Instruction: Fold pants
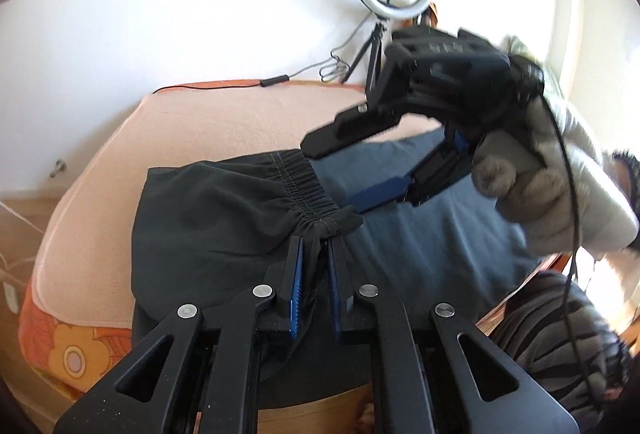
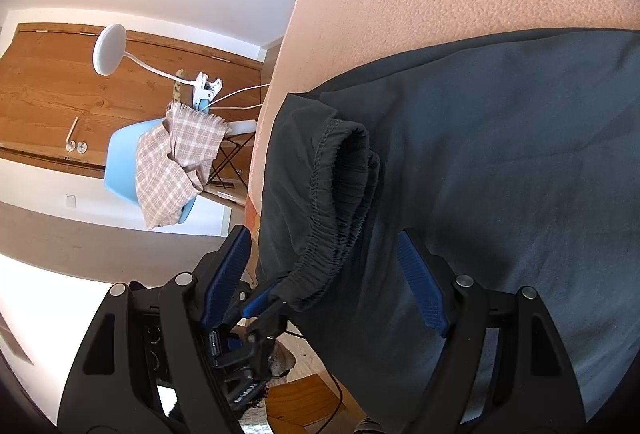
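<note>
Left tongs (image 1: 316,254) are closed on the near end of the waistband (image 1: 304,189), pinching the gathered cloth of the pants (image 1: 208,218) between the blue pads, while the right tongs (image 1: 340,169) hang open just beyond the same waistband and hold nothing. Seen from the waistband, its long axis runs away from the left tongs toward the far side of the bed (image 1: 240,121), and the free far end lies nearer to the right tongs. I judge the coming move turns on this: the right tongs must close on the waistband, which lies between their open fingers (image 2: 420,282) but apart from both pads.
</note>
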`<control>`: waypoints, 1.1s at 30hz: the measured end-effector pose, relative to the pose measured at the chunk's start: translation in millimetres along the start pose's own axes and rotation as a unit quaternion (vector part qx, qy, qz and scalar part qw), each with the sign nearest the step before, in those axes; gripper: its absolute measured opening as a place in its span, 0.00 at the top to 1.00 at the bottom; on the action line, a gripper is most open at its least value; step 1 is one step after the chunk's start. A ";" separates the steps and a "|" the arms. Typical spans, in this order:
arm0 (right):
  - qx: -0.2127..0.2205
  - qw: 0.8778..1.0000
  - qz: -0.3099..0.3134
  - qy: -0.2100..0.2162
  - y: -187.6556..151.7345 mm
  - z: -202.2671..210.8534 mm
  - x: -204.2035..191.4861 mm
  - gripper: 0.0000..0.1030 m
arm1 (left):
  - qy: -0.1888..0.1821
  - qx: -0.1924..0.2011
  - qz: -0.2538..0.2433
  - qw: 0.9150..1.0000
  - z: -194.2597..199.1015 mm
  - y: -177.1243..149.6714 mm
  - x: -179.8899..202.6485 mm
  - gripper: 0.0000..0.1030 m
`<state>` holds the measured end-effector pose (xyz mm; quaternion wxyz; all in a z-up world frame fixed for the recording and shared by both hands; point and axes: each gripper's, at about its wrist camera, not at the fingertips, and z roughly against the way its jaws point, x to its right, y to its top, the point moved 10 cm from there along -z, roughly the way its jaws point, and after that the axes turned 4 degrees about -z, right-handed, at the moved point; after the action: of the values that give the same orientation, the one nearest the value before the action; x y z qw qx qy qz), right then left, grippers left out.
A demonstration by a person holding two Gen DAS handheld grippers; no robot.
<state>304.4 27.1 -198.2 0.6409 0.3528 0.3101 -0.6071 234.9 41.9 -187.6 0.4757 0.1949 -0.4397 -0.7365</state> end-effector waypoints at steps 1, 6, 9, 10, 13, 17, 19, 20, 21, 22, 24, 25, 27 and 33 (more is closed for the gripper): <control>-0.004 1.000 -0.002 0.002 -0.3 -3.2 -1.4 0.23 | -0.004 0.011 0.014 1.000 5.5 3.1 -2.2 0.91; -0.017 1.000 -0.007 0.019 -2.0 -20.9 -8.8 0.22 | -0.027 0.040 0.058 0.997 19.7 8.0 -2.9 0.91; -0.018 0.999 -0.010 0.027 -2.9 -31.6 -10.0 0.26 | -0.027 0.038 0.057 0.997 21.4 10.3 6.8 0.91; -0.018 0.999 -0.010 0.032 -3.9 -34.5 -11.2 0.33 | -0.026 0.030 0.051 0.998 19.9 9.3 9.9 0.91; -0.025 1.000 0.001 0.018 -10.5 -41.5 -12.9 0.75 | -0.018 0.011 0.043 0.999 20.9 7.8 15.1 0.86; -0.005 0.999 0.045 -0.019 -12.2 -27.0 -19.1 0.85 | -0.011 0.017 0.056 0.998 39.0 14.8 8.1 0.69; 0.008 0.998 0.058 -0.039 -8.9 -10.4 -19.0 0.86 | 0.005 0.034 0.050 0.998 54.3 19.5 1.0 0.63; 0.013 0.997 0.064 -0.045 -7.2 -0.8 -19.0 0.86 | 0.013 0.038 0.049 0.998 60.4 20.5 -3.8 0.63; 0.019 0.996 0.071 -0.052 -4.8 10.2 -18.5 0.86 | 0.018 0.039 0.050 0.998 64.9 20.3 -8.9 0.63; 0.025 0.995 0.078 -0.061 -3.3 21.5 -17.6 0.86 | 0.023 0.038 0.052 0.998 67.1 19.1 -14.5 0.63; 0.037 0.993 0.084 -0.074 1.3 45.1 -12.8 0.86 | 0.027 0.027 0.060 0.997 65.2 15.5 -22.1 0.63; 0.044 0.993 0.082 -0.078 4.2 56.3 -9.6 0.86 | 0.023 0.021 0.064 0.997 61.8 14.3 -23.0 0.63; 0.058 0.992 0.074 -0.086 6.0 78.1 -1.1 0.86 | 0.028 0.011 0.057 0.998 52.6 11.9 -21.1 0.63; 0.088 0.989 0.054 -0.108 -6.5 135.8 35.8 0.86 | -0.014 -0.001 0.065 0.998 30.0 8.4 5.1 0.63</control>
<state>296.2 -105.6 -152.4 0.6691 0.3561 0.1649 -0.6311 215.8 50.0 -163.8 0.5170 0.1553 -0.4569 -0.7070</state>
